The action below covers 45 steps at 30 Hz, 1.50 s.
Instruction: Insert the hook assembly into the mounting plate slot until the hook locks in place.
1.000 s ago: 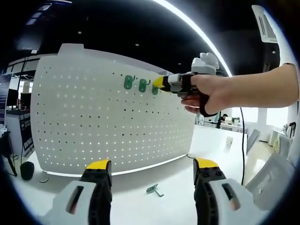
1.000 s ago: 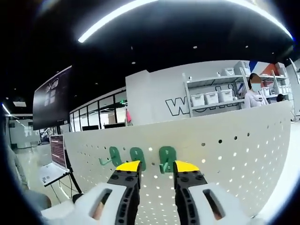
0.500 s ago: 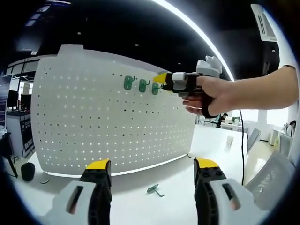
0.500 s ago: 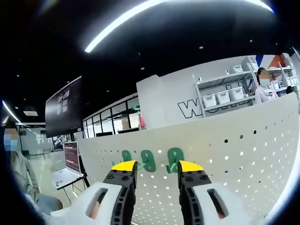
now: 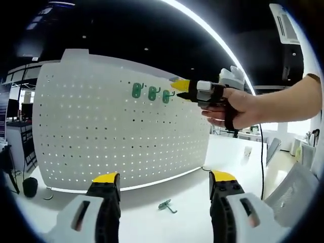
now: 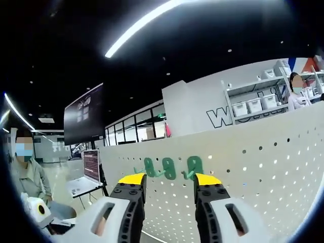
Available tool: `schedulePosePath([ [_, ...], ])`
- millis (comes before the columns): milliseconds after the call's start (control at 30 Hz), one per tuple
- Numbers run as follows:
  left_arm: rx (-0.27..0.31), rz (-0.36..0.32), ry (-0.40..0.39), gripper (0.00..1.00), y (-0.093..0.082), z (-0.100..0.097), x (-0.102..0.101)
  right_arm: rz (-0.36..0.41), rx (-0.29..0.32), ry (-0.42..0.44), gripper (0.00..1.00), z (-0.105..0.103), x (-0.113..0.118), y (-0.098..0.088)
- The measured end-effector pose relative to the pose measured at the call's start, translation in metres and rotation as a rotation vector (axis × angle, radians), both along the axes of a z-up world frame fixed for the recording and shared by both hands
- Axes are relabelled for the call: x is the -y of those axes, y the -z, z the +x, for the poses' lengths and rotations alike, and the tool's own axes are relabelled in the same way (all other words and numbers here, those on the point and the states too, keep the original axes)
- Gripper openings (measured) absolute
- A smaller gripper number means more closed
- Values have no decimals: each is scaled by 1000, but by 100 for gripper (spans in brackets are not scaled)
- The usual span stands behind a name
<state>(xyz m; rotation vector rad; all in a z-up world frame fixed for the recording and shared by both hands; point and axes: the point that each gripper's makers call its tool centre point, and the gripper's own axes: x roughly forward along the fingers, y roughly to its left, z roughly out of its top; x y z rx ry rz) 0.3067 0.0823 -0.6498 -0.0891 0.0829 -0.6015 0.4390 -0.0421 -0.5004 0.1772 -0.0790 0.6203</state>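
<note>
- Left gripper view: a white pegboard (image 5: 121,126) stands upright on the white tabletop (image 5: 167,223), three green hooks (image 5: 152,93) seated in a row near its top edge.
- The left tool (image 5: 164,185) hangs over the tabletop with its yellow-tipped jaws set wide and nothing between them.
- A fourth green hook (image 5: 166,205), loose, lies on the tabletop between those jaws and the foot of the board.
- The right tool (image 5: 183,89), held in a person's hand (image 5: 238,107), points at the rightmost mounted hook, tips just beside it and nearly closed; I cannot tell if they grip anything.
- Right gripper view: its jaws (image 6: 169,178) stand apart, empty, the mounted hooks (image 6: 167,167) just beyond.
- The loose hook looks light, stiff and small, likely to skid on the smooth top; best pinched across its flat back plate.
- Storage bins sit on distant shelves (image 6: 253,104); contents unclear.
</note>
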Motion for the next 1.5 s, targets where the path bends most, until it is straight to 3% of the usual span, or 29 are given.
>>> schedulePosePath([
  [667,-4,13,16,73,-2,-2,5,-17,19,-48,39,-21,8,6],
  [967,-12,11,26,74,0,-2,6,-40,23,-80,42,-45,17,22],
  [1233,4,19,28,74,-7,-1,5,-103,5,-108,43,-73,26,49],
  [1500,6,33,30,74,-7,-2,1,-99,-38,-95,45,-98,40,77],
])
